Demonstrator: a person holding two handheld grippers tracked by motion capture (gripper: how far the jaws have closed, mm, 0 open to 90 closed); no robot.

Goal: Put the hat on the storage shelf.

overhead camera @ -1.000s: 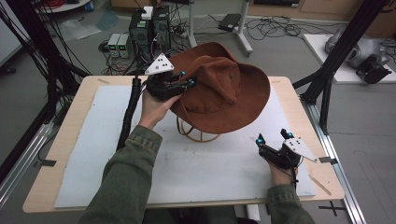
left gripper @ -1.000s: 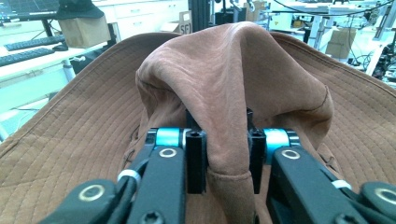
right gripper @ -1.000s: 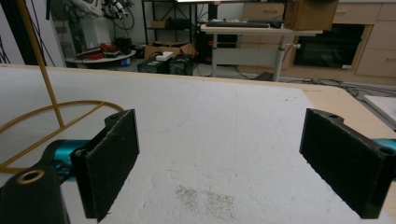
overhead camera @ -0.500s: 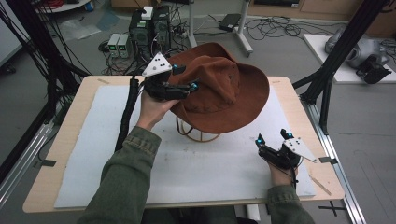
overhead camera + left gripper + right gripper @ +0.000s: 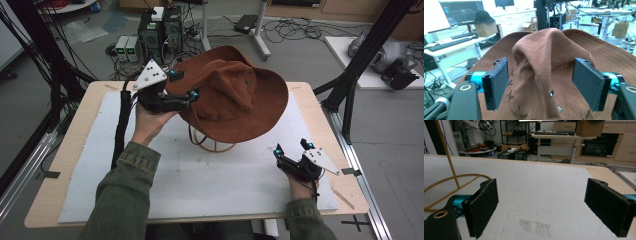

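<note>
Brown suede-like hat (image 5: pixel 230 95) sits on a thin yellow wire stand (image 5: pixel 212 145) at the table's (image 5: pixel 65 160) far middle, crown creased, wide brim drooping. Since a second ago, the left gripper (image 5: pixel 181 84) has just opened and drawn back off the brim, empty. The right gripper (image 5: pixel 292 147) rests open on the white mat (image 5: pixel 215 180).

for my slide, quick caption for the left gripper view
Left gripper open, its pads either side of the brown hat crown, not pressing it.
</note>
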